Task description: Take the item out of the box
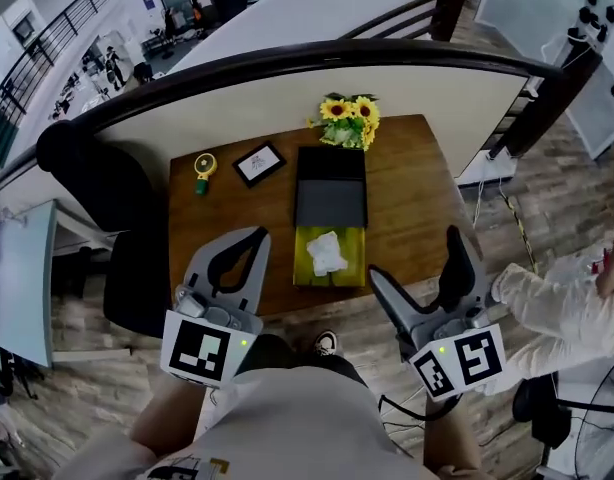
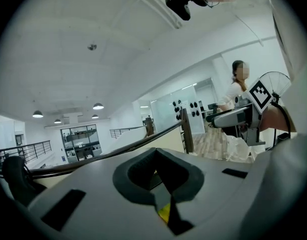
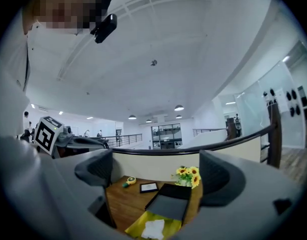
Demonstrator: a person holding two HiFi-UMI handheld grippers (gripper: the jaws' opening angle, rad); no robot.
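Note:
On the wooden table [image 1: 407,198] an open box [image 1: 352,268] with yellow lining holds a white crumpled item [image 1: 327,253]; its dark lid [image 1: 331,190] lies flat behind it. Both grippers hang over the table's near edge, apart from the box. My left gripper [image 1: 260,236] is at the box's left, jaws together and holding nothing. My right gripper [image 1: 417,260] is at the box's right, jaws spread and bare. The right gripper view frames the box [image 3: 171,224], item [image 3: 154,229] and lid [image 3: 171,201] between its fingers [image 3: 221,176]. In the left gripper view the jaws [image 2: 157,156] meet.
Sunflowers [image 1: 349,120], a small picture frame [image 1: 259,163] and a yellow-green gadget [image 1: 204,171] stand at the table's back. A black office chair [image 1: 97,188] is at the left. A seated person [image 1: 557,308] is at the right. A curved partition [image 1: 287,88] backs the table.

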